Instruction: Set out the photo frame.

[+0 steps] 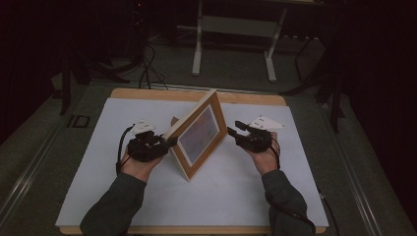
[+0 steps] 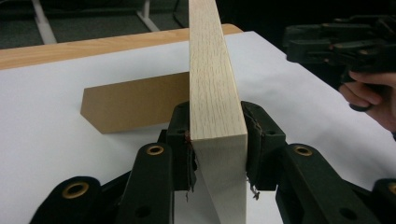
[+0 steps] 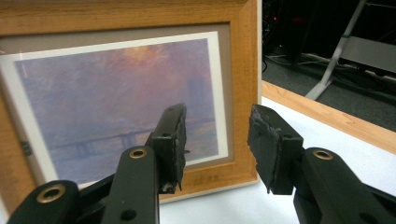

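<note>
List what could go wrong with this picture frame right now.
1. The left gripper pinches only the picture frame edge, so the upright frame could twist or slip out.
2. The right gripper is open and apart from it, so nothing steadies the front; it may tip onto the table.
3. Its back stand lies low on the table and may not prop it.

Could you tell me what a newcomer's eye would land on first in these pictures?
Probably the wooden picture frame, standing upright mid-table on the white sheet, showing a hazy purple print. The left gripper clamps the frame's edge, its pads pressed on both faces. The right gripper is open, apart from the frame, facing its front.
</note>
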